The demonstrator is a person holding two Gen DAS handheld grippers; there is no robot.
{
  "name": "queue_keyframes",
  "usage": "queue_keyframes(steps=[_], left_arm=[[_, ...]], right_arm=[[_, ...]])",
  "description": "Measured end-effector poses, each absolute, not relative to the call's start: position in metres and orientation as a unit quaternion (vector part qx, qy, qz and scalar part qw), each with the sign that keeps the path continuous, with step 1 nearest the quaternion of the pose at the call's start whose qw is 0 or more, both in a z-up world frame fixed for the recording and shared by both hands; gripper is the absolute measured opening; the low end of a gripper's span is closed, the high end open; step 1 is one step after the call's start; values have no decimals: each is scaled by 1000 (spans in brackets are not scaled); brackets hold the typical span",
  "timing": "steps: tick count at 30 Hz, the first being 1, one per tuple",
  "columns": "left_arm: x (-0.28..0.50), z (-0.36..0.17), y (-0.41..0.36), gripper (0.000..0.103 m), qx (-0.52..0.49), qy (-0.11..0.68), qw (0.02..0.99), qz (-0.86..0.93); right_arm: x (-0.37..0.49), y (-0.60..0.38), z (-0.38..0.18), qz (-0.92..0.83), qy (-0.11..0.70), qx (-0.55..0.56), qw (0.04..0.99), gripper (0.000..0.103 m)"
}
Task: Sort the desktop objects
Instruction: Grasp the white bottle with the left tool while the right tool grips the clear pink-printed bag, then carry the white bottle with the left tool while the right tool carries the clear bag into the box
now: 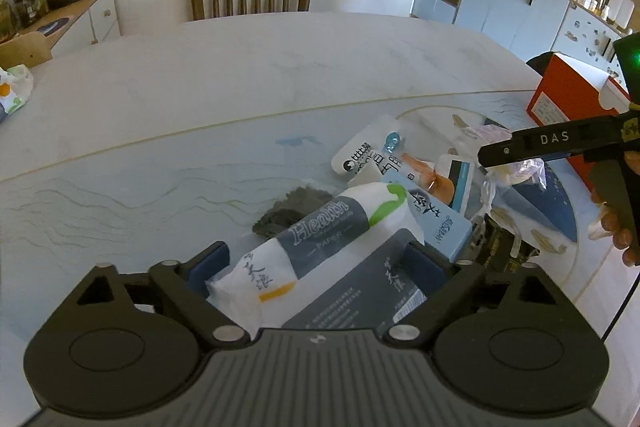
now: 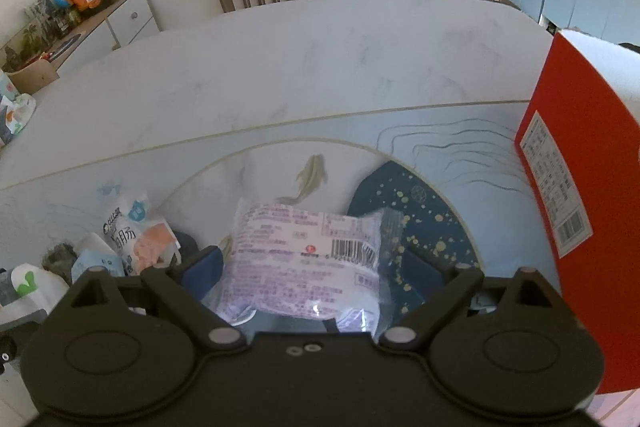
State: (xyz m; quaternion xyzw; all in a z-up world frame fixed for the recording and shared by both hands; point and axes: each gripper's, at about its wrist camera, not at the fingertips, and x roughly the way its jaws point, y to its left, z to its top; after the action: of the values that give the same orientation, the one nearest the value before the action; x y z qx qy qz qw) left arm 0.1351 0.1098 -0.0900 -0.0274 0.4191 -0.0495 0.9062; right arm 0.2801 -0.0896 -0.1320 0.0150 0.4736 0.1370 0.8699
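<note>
Tissue pack [image 1: 304, 247] between open left gripper [image 1: 320, 263] fingers, untouched.

The right gripper [image 2: 316, 267] stands wide around a purple snack packet [image 2: 308, 259] lying on the table mat [image 2: 500, 163]. A red box [image 2: 580, 211] stands upright at the right.

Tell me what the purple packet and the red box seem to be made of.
Purple packet: thin glossy plastic film, judging by the shiny glare and the clear crinkled end. Red box: probably matte cardboard, with flat stiff sides and a printed paper label.
</note>
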Motion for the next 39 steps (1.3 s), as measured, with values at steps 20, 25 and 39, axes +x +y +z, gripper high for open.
queue_keyframes(steps=[20,25,39], left_arm=[[134,-79,114,23,-83,414,904,-64],[132,-72,116,19,-110,412,902,-71],[115,-32,107,18,-147,374,911,-91]], right_arm=[[273,-103,-133,138,473,34,870,75],[264,-108,-125,139,464,35,874,69],[233,-128,-92,153,432,53,887,66]])
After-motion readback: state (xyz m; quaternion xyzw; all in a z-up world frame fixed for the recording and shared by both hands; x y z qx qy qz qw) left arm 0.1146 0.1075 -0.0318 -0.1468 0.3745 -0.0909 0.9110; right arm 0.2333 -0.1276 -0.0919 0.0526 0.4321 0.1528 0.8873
